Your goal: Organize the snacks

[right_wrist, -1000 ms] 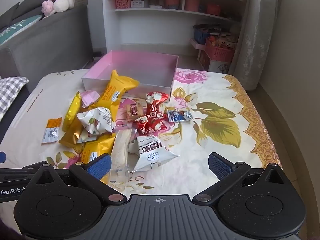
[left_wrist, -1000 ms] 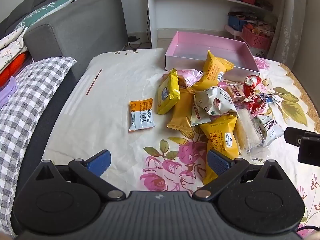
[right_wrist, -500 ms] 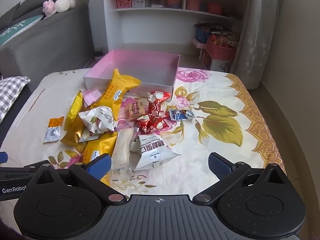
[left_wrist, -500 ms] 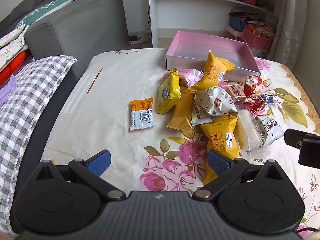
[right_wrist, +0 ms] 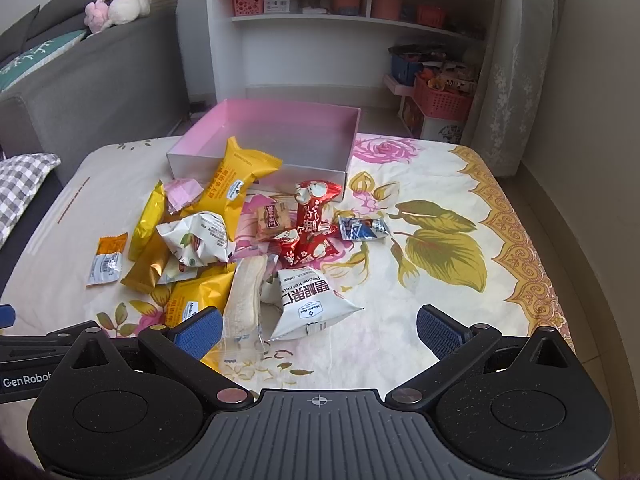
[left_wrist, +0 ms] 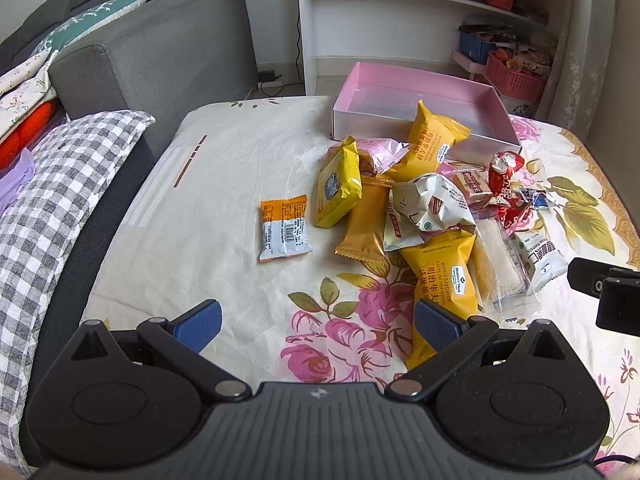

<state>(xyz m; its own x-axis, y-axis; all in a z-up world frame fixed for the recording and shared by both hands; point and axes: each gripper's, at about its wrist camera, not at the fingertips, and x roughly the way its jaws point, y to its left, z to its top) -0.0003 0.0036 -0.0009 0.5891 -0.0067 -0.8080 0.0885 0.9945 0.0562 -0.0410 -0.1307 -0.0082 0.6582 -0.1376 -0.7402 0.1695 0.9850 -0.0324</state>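
Both grippers spread wide and empty — left gripper (left_wrist: pixel 316 326) low over the floral bedsheet (left_wrist: pixel 224 184) at the near-left of the snack pile, right gripper (right_wrist: pixel 318 330) just short of the white pecan-kernel pouch (right_wrist: pixel 306 304). Snacks heaped on the sheet in front of the pink box (right_wrist: pixel 280 136), nothing inside it yet, one yellow waffle pack (right_wrist: pixel 234 182) leaning on its near wall. Likely light, crinkly foil and film throughout, slippery and puffed with air; best pinched at a flat sealed end or across a thin edge, gently, since biscuits and cakes inside could crush. Long clear-wrapped cake (right_wrist: pixel 244 296) probably soft, better taken mid-length. Small red candies (right_wrist: pixel 310 220) tiny, prone to squirting out of the pads. Count as far as visible: three yellow waffle-type packs, one plain gold pack (left_wrist: pixel 362 226), one orange-and-white sachet (left_wrist: pixel 285 227) lying apart to the left, one crumpled white bag (left_wrist: pixel 434 204), one pink wrapper (right_wrist: pixel 182 192), one brown biscuit pack (right_wrist: pixel 273 218), one blue-and-white sachet (right_wrist: pixel 362 229), one white pouch — red candies roughly three, overlap hides the exact number. Grey sofa (left_wrist: pixel 160 60) and shelf unit (right_wrist: pixel 352 40) beyond.
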